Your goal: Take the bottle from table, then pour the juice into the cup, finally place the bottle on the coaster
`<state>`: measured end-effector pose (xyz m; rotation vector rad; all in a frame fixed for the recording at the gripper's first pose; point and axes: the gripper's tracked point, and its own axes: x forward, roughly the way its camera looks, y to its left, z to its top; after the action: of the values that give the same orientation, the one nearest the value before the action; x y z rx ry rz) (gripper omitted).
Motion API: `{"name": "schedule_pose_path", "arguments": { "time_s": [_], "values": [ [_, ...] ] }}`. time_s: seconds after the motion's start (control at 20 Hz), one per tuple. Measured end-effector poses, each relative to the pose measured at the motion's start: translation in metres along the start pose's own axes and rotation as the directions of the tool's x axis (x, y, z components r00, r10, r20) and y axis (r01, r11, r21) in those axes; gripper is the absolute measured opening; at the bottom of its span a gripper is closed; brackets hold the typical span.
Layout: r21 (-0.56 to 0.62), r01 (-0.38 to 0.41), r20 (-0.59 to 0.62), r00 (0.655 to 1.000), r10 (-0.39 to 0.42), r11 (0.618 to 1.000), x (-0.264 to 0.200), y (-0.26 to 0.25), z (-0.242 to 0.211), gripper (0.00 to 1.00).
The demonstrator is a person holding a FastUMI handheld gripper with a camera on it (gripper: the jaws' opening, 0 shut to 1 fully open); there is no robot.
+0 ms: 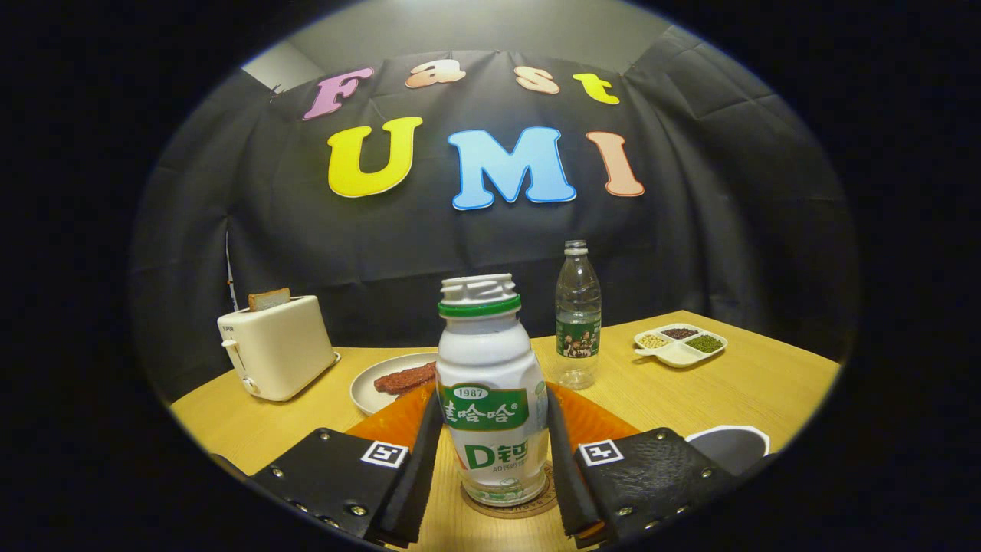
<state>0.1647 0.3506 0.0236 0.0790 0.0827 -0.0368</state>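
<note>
Hand-held gripper [494,460] level, fingers flanking white bottle [490,399], both pads seemingly pressing its sides. Bottle upright on coaster [510,507], cap on. Cup [732,446] right of bottle, contents hidden. Plate [372,383] with reddish food behind bottle. Counter [766,383] edge well right, open.

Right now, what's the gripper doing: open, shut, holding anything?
Gripper: fingers on both sides of the white bottle, which stands on the coaster; whether they press on it cannot be told.

Glossy plastic bottle [493,399] (white), matt wood-look table [759,383], clear plastic btl [578,314].
</note>
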Motion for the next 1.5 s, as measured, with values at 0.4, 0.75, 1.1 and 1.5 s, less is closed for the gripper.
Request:
{"name": "schedule_pose_path", "arguments": {
  "time_s": [0.4, 0.75, 1.1, 1.5],
  "values": [
    [0.032, -0.012, 0.04, 0.999, 0.011, 0.999, -0.006, -0.003, 0.0, 0.67],
    [0.002, -0.024, 0.06, 0.998, 0.024, 1.0, -0.009, -0.001, -0.001, 0.68],
    [-0.005, -0.024, 0.049, 0.999, 0.024, 1.0, -0.011, 0.004, -0.005, 0.84],
    [0.053, -0.057, 0.144, 0.988, 0.049, 0.997, -0.027, 0.011, 0.035, 0.93]
  ]
}}
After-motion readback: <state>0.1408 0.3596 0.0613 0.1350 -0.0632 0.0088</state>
